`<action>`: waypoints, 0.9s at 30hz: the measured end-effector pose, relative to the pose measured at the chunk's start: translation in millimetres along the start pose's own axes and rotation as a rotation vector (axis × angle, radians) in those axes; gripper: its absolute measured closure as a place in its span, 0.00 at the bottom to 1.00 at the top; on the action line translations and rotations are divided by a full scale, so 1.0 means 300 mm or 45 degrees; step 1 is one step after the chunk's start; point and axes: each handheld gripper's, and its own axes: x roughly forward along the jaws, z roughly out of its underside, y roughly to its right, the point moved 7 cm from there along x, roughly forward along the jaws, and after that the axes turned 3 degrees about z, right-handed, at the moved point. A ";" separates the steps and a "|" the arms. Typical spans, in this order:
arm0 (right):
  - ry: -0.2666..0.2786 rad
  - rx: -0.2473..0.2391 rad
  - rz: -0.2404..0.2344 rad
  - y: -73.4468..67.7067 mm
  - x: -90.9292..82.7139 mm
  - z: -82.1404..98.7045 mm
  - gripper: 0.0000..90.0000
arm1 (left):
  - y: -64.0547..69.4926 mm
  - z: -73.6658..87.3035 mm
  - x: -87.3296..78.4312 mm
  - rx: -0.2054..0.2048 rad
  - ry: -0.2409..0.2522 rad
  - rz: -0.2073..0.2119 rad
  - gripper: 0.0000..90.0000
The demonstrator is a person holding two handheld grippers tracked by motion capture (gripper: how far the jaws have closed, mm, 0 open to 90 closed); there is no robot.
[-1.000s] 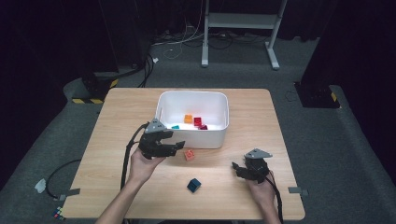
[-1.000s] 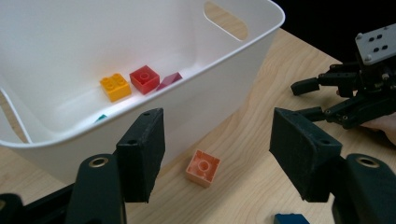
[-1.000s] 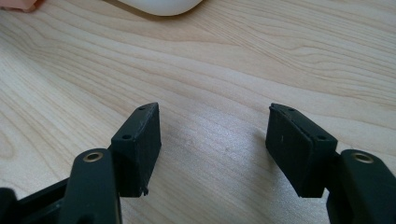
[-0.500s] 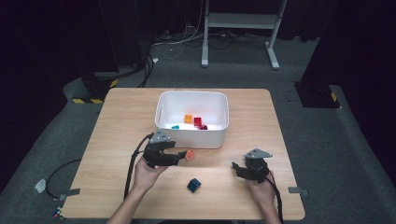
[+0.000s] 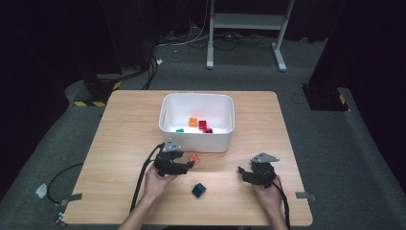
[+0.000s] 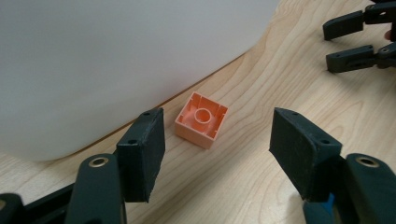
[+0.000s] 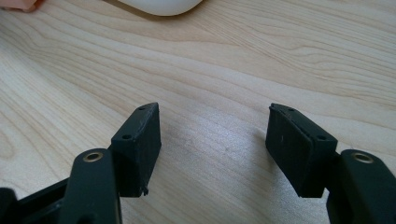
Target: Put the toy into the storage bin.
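the left gripper (image 6: 212,154) hangs low over the table (image 5: 124,129) with its jaws open and nothing between them. the orange brick (image 6: 201,119) lies just ahead, studs down, just beside the white bin (image 5: 196,136). best to slide forward until the pads flank two opposite sides, then close squarely. the bin wall crowds the left pad, leaving little room. the right gripper (image 7: 215,149) rests open and empty. a dark teal block (image 5: 198,189) lies apart, out of the way.
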 end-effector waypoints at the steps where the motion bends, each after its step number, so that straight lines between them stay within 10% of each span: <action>1: 0.000 0.000 0.000 0.000 0.000 0.000 0.39 | -0.002 0.004 0.010 0.001 -0.003 0.001 0.40; 27: 0.001 -0.001 0.000 0.000 0.000 0.000 0.39 | -0.025 0.027 0.155 0.006 -0.063 -0.061 0.42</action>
